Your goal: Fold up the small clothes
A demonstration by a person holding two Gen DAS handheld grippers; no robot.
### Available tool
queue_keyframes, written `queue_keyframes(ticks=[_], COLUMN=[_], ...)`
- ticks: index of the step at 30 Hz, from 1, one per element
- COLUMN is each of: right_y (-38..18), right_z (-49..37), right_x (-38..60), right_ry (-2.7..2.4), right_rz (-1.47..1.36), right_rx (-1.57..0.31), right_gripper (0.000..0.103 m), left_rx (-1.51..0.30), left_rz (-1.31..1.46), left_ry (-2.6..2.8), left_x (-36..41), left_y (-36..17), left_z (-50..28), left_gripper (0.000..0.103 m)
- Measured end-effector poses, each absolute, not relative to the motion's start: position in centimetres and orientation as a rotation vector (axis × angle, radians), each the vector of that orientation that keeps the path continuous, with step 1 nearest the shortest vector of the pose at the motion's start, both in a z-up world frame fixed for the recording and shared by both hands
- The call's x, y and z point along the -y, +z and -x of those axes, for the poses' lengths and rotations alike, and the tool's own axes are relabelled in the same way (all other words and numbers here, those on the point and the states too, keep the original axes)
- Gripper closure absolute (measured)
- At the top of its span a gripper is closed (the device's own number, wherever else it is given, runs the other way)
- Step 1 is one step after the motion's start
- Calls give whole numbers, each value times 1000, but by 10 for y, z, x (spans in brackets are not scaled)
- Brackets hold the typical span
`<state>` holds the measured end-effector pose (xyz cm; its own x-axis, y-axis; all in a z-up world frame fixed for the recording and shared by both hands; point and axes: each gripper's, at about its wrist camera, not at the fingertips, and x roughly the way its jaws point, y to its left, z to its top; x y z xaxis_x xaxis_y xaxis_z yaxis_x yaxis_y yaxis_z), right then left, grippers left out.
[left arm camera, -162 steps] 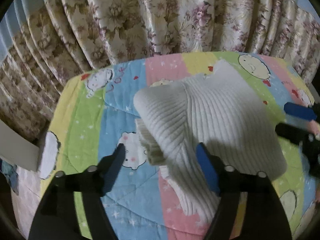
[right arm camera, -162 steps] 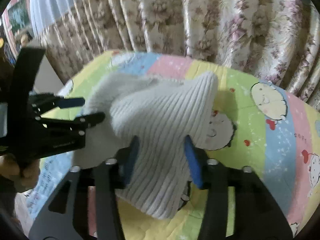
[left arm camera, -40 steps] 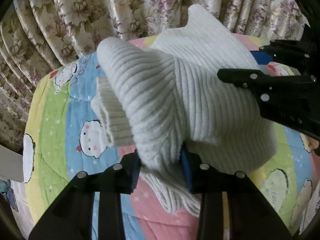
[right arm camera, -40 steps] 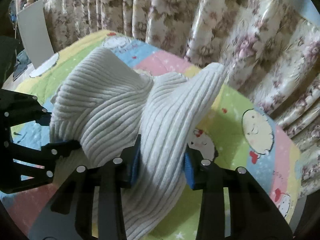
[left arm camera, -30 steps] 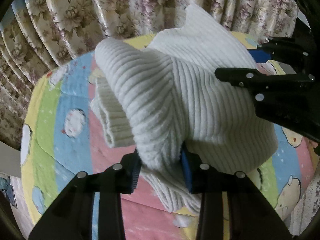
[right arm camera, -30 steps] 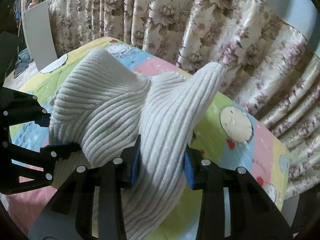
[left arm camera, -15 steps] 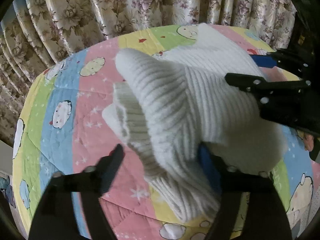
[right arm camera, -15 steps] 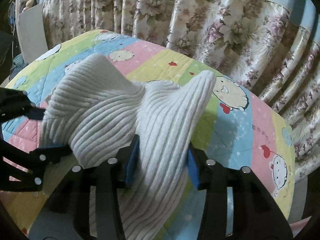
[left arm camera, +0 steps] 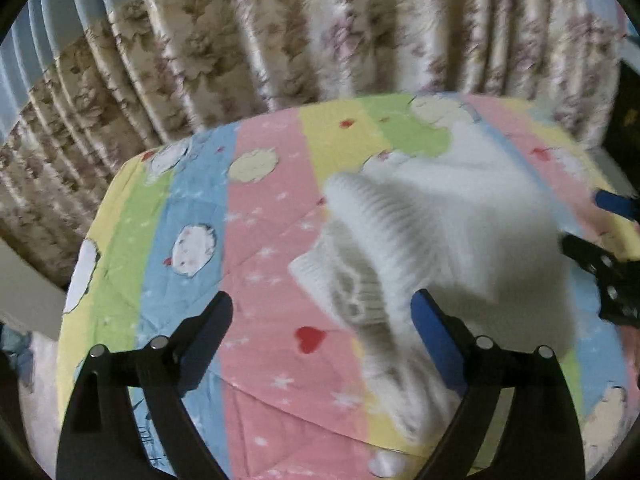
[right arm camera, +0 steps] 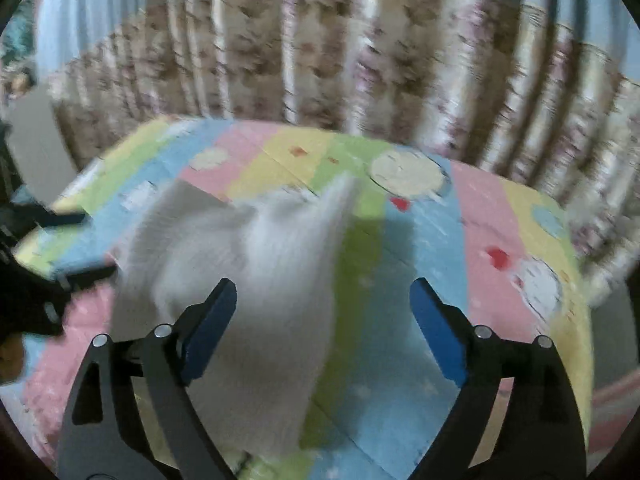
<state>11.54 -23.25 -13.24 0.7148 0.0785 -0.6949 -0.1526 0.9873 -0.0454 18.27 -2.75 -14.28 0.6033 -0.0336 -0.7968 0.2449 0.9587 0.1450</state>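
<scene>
A white ribbed knit sweater (left arm camera: 432,236) lies bunched on the striped cartoon quilt (left arm camera: 264,208), right of centre in the left wrist view. It also shows in the right wrist view (right arm camera: 248,264), blurred, left of centre. My left gripper (left arm camera: 320,320) is open and empty; its right finger sits at the sweater's near left edge. My right gripper (right arm camera: 322,308) is open and empty, with its left finger over the sweater. The right gripper also shows at the right edge of the left wrist view (left arm camera: 612,248). The left gripper shows at the left edge of the right wrist view (right arm camera: 44,256).
Floral curtains (left arm camera: 320,40) hang close behind the quilt's far edge. The quilt drops off at the left (left arm camera: 76,280) and at the right (right arm camera: 576,280). A pale board (left arm camera: 24,284) stands at the far left.
Both grippers have opened and let go of the sweater. It has dropped onto the quilt, and both grippers have drawn back from it. The views are blurred by motion.
</scene>
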Motion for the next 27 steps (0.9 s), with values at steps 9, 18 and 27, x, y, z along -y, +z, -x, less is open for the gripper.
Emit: queue_keyframes(ticks=[9,18,27], right_y=[-188,-142,-80], right_z=[-111,-60,20], right_x=[232,240,206], right_ry=[-28,44,89], right_rz=[159,-8,-78], right_rx=[-885,-771,-646], right_gripper=[15,8,3], left_rx=[-931,-828,-780], left_rz=[-225,-165,-123], left_ry=[-117,-14,-26], left_x=[13,-14,-26], left_y=[-157,-103,-67], left_z=[-182,-111,-30], left_gripper=[8,2,2])
